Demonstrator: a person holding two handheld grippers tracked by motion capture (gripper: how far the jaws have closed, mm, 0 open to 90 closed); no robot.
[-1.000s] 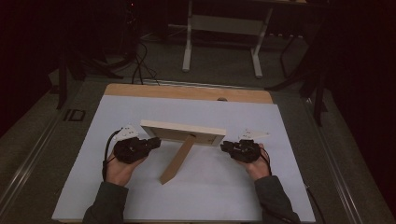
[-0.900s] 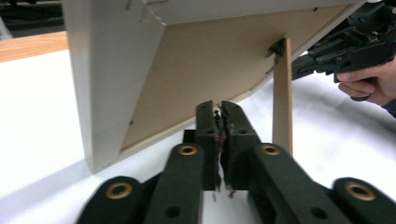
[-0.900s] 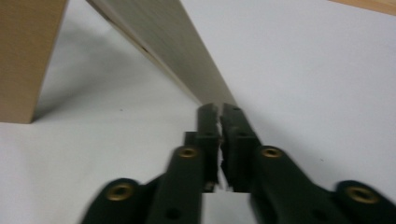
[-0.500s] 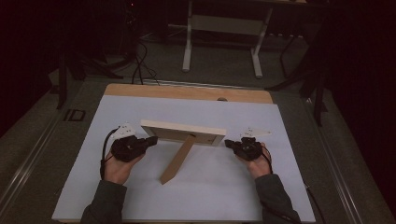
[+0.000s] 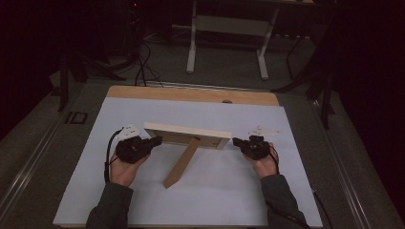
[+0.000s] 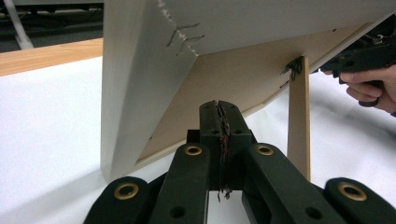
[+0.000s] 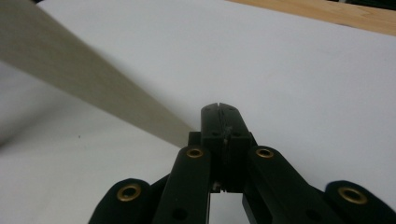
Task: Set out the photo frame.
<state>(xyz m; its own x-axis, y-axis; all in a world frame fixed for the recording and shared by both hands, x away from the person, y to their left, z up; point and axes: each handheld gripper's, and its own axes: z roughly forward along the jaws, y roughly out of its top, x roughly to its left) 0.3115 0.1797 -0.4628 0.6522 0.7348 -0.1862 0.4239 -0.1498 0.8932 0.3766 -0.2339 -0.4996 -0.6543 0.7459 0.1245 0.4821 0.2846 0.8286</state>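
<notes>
Frame [image 5: 187, 135], pale wood, stands mid-table on the white sheet [image 5: 215, 191], its back toward the person and its strut [image 5: 182, 162] propped out behind it. Left gripper [image 5: 154, 141] sits just beside the frame's left end with jaws pressed together on nothing. Right gripper [image 5: 236, 141] sits just off the right end, jaws likewise closed and empty.

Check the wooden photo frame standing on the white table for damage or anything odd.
The pale wooden photo frame shows rough scratch marks at its mitred back corner, in the left gripper view. Otherwise it stands propped on its wooden easel leg; nothing else stands out.
</notes>
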